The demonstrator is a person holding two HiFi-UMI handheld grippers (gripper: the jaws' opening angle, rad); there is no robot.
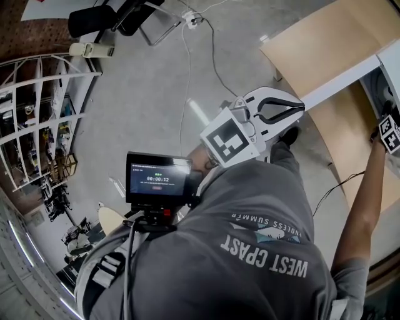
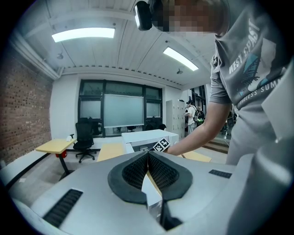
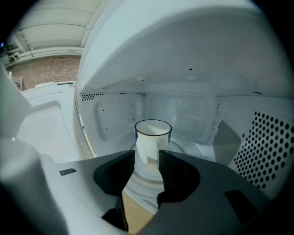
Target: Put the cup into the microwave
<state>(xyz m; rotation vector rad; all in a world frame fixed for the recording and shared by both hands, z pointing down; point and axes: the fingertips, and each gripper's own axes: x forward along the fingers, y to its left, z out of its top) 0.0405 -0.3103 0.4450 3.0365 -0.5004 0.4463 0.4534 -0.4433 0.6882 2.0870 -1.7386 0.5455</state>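
Observation:
A white cup (image 3: 153, 140) with a dark rim stands upright on the glass turntable (image 3: 186, 150) inside the white microwave (image 3: 202, 78). My right gripper (image 3: 147, 158) reaches into the cavity with its jaws apart. The cup's near side sits just at the gap between the tips, and the pads do not press on it. In the head view only the right gripper's marker cube (image 1: 389, 132) shows, at the microwave's opening (image 1: 382, 81). My left gripper (image 1: 299, 106) is held in front of the person's body, away from the microwave, with its pads (image 2: 158, 172) meeting and nothing between them.
The microwave's open door (image 3: 43, 117) stands at the left of the cavity. The microwave sits on a wooden table (image 1: 325, 37). Cables (image 1: 209, 50) trail over the grey floor, with an office chair (image 1: 112, 19) and a wire shelf rack (image 1: 37, 125) beyond. A small monitor (image 1: 157, 178) hangs at the person's chest.

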